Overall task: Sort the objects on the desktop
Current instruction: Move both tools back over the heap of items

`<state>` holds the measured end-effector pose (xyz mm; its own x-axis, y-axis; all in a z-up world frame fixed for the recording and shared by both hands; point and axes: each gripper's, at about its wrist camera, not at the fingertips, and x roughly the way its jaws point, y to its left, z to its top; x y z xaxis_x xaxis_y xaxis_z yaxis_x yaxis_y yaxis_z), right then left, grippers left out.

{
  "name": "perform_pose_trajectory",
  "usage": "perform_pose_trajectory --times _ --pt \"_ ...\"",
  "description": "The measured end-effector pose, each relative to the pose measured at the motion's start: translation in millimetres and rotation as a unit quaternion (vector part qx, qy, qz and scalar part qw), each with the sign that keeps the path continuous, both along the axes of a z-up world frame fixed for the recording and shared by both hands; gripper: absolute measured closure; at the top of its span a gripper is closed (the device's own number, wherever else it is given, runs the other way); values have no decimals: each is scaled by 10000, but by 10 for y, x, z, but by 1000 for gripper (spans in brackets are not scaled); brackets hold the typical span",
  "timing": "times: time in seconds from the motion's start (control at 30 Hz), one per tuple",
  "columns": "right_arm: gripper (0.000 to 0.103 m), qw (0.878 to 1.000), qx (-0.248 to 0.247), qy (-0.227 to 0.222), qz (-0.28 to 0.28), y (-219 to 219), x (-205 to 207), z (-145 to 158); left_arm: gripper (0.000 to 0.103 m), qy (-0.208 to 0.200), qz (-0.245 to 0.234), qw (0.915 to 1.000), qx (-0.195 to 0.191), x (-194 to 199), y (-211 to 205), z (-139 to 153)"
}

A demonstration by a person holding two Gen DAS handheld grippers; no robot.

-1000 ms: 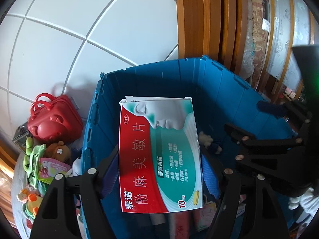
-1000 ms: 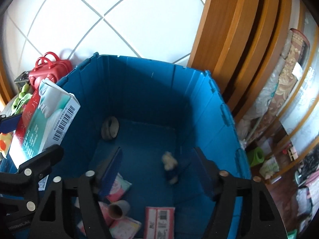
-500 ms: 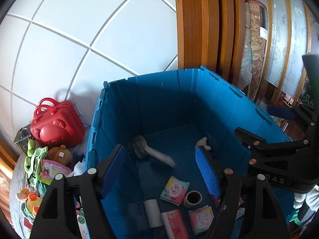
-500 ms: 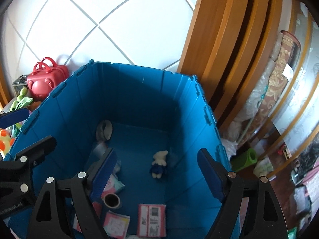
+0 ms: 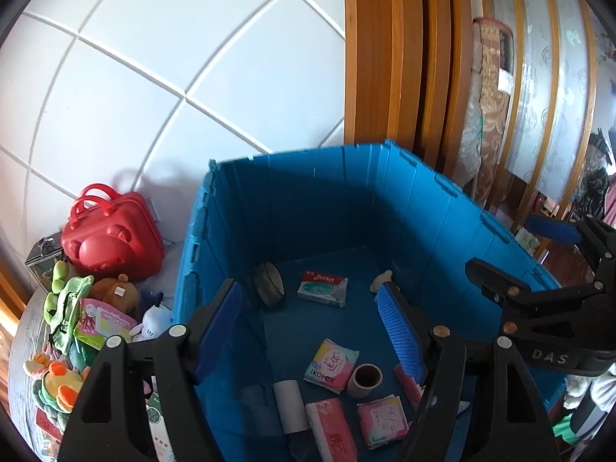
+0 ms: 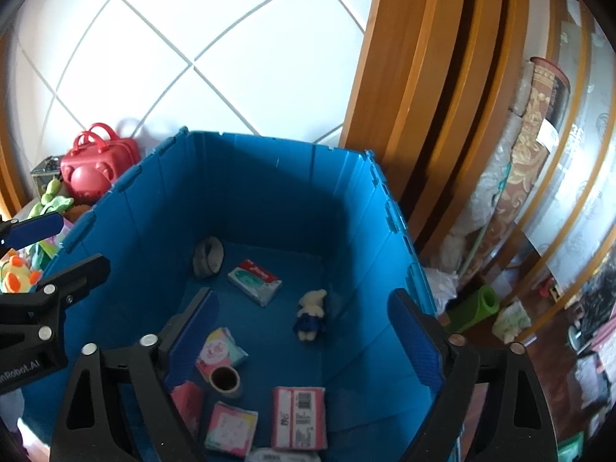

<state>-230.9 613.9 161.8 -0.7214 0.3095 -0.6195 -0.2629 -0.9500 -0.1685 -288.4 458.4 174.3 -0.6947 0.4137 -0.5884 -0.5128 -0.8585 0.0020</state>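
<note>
A deep blue bin (image 5: 423,200) (image 6: 358,208) lies under both grippers. On its floor a red-and-green medicine box (image 5: 322,288) (image 6: 254,281) lies flat. A small white plush bear in blue (image 6: 310,315) (image 5: 381,281) lies on its back beside the box. My left gripper (image 5: 308,304) (image 6: 57,248) hangs open over the bin's left half with nothing between its fingers. Over the right half my right gripper (image 6: 304,308) (image 5: 527,250) holds nothing, and its jaws are opening wider.
The bin floor also holds a grey tape roll (image 5: 267,285), a brown tape ring (image 5: 365,379) and several pink tissue packs (image 5: 331,360). A red bear-faced case (image 5: 111,242) and plush toys (image 5: 65,308) sit left of it. A wooden door frame (image 6: 423,96) and a green rolled mat (image 6: 477,308) are to its right.
The medicine box left my left gripper and now lies on the bin floor. The plush bear fell from between my right fingers, which spread wider. Both grippers pulled up and back.
</note>
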Motion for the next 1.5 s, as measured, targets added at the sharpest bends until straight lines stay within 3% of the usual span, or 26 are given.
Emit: perform_pose_trajectory --times 0.27,0.4,0.53,0.7,0.9,1.1,1.27,1.43,1.5 --pt "0 9964 -19 794 288 -418 390 182 30 680 279 9958 540 402 -575 187" --pt "0 9930 66 1061 517 -732 458 193 23 980 694 9892 844 555 -1027 223" --pt "0 9876 -127 1279 901 -1041 482 212 21 1250 1182 9797 1033 656 -1539 208" --pt "0 9728 -145 1711 1558 -1689 541 247 21 1191 1754 9703 1162 679 -2275 55" --pt "0 9508 -331 2038 2309 -2511 503 160 21 767 2456 9621 901 553 -3201 -337" --pt "0 9345 -865 1508 3105 -3256 274 -280 21 414 3092 9487 516 566 -4087 -834" --pt "0 9403 -1017 876 3126 -3612 66 -813 21 -164 3414 9395 232 597 -4623 -1328" --pt "0 9477 -1162 -72 2970 -3722 -62 -1497 22 -717 3530 9328 -55 705 -4891 -1895" --pt "0 9502 -1180 -364 2862 -3723 -63 -1742 27 -969 3615 9272 -169 736 -4954 -2099"
